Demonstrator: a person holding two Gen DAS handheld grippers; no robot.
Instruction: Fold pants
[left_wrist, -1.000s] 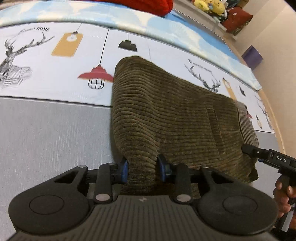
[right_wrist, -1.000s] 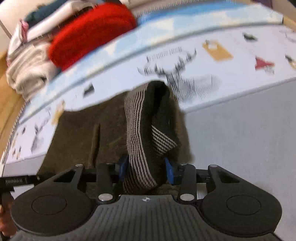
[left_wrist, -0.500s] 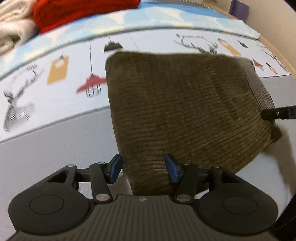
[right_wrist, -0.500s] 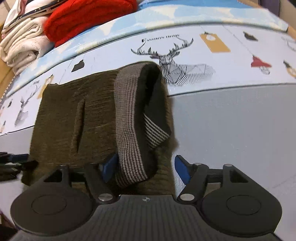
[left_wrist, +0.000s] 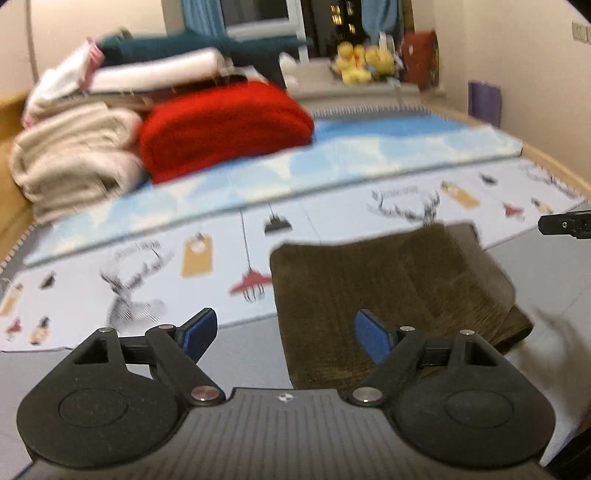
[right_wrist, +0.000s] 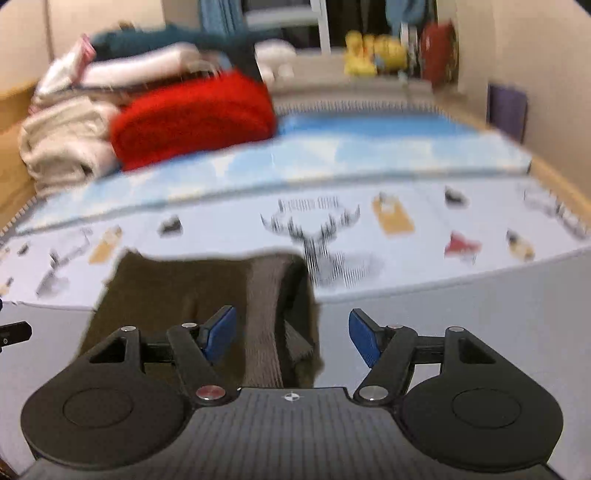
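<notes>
The olive corduroy pants (left_wrist: 388, 288) lie folded into a compact stack on the mat, with the striped waistband (right_wrist: 264, 325) showing in the right wrist view. My left gripper (left_wrist: 286, 336) is open and empty, raised above the pants' near left corner. My right gripper (right_wrist: 291, 334) is open and empty, above the waistband end of the pants (right_wrist: 177, 291). The tip of the right gripper shows at the right edge of the left wrist view (left_wrist: 565, 224). Both views are blurred.
A printed mat (left_wrist: 147, 266) with deer and lamp drawings covers the surface, with a grey panel (right_wrist: 461, 314) in front. A red folded blanket (left_wrist: 221, 125), beige towels (left_wrist: 70, 155) and white linens are stacked at the back left. Yellow plush toys (left_wrist: 358, 62) sit by the far wall.
Both grippers have opened wide and let go of the pants, then lifted and tilted up so the room's back wall shows. The pants now lie flat and folded.
</notes>
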